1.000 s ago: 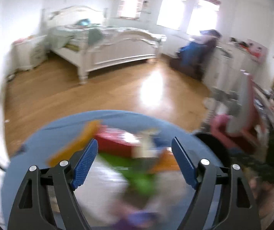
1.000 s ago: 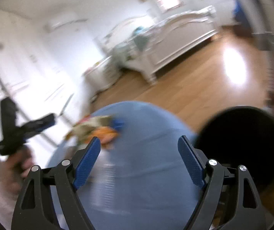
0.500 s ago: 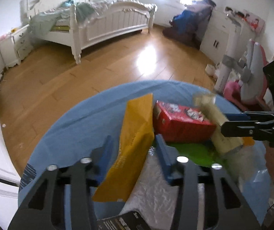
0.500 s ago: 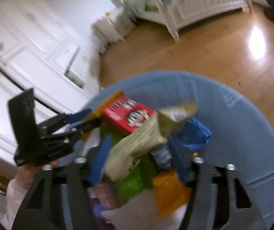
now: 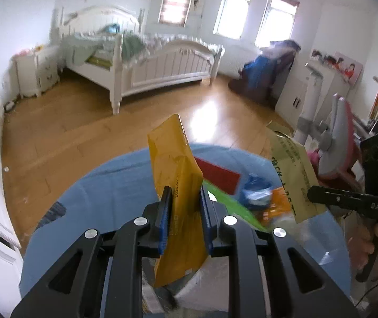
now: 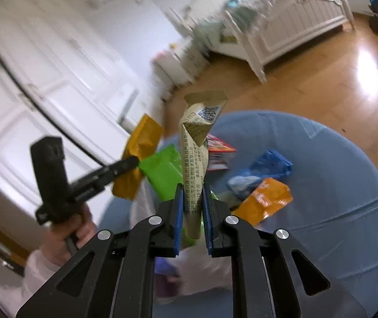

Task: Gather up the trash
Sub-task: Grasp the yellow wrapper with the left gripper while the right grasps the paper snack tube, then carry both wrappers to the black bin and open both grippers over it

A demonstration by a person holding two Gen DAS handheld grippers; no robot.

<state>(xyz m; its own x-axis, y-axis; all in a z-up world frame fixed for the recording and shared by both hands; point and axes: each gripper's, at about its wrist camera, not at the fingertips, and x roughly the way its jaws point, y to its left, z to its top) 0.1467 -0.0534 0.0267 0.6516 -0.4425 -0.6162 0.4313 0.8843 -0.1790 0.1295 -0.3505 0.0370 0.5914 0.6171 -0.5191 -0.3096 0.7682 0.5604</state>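
Gripping a creased mustard-yellow plastic wrapper [image 5: 178,185], the left hand-held gripper [image 5: 183,220] lifts it above the round blue surface [image 6: 334,185]. Right hand-held gripper [image 6: 192,220] clamps a twisted beige printed sachet [image 6: 198,143]. Green packet [image 6: 162,172], orange packet [image 6: 264,201] lie below.

Black grippers, blue ribbed fingers [image 5: 164,220], silver screws, pale sleeve.

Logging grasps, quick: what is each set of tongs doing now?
Left tongs: shut on the yellow wrapper.
Right tongs: shut on the beige wrapper.
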